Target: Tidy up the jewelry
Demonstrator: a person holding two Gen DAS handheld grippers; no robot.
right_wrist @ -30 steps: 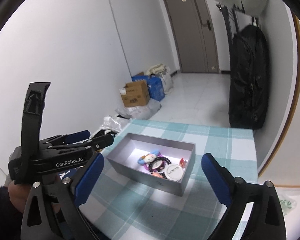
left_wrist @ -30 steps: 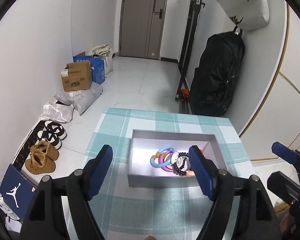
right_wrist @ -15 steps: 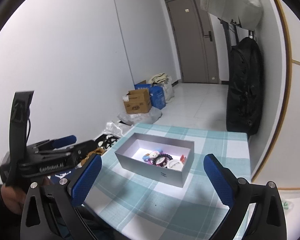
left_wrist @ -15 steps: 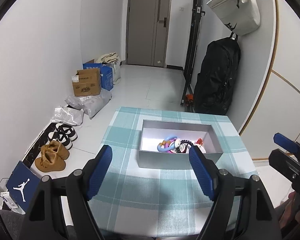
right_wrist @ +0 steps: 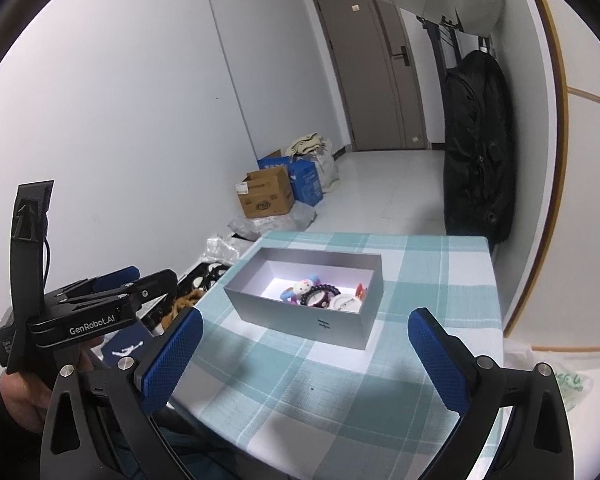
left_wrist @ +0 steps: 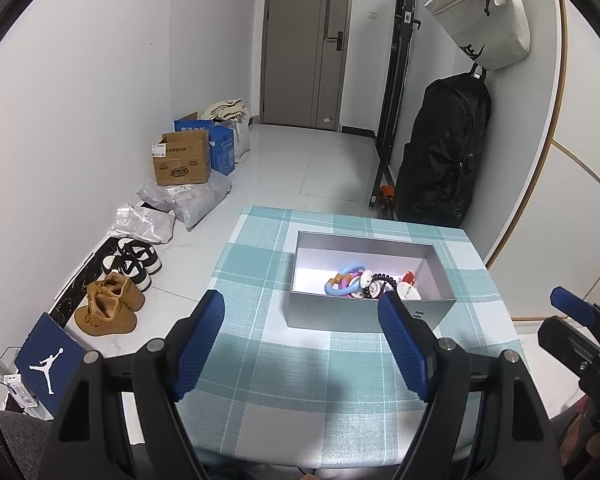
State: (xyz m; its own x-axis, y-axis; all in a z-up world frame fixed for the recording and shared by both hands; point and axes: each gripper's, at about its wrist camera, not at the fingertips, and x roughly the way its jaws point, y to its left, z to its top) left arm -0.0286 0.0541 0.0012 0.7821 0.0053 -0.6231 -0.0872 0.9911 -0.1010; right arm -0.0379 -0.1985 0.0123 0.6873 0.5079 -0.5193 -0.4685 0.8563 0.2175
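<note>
A grey open box (left_wrist: 364,314) stands on the teal checked tablecloth (left_wrist: 300,360); it also shows in the right wrist view (right_wrist: 300,320). Inside it lie colourful rings and bracelets (left_wrist: 350,280), a dark bead bracelet (right_wrist: 320,293) and a white round piece (right_wrist: 346,303). My left gripper (left_wrist: 302,338) is open and empty, held back above the table's near part, short of the box. My right gripper (right_wrist: 306,354) is open and empty, also back from the box. The left gripper's body shows in the right wrist view (right_wrist: 84,312).
The table is small; its edges fall off to the floor on the left and far side. Shoes (left_wrist: 116,300), cardboard boxes (left_wrist: 182,164) and bags lie on the floor at left. A black bag (left_wrist: 444,156) hangs at the right wall.
Both grippers have pulled back and up from the box, which now looks farther away. Both stay open and empty.
</note>
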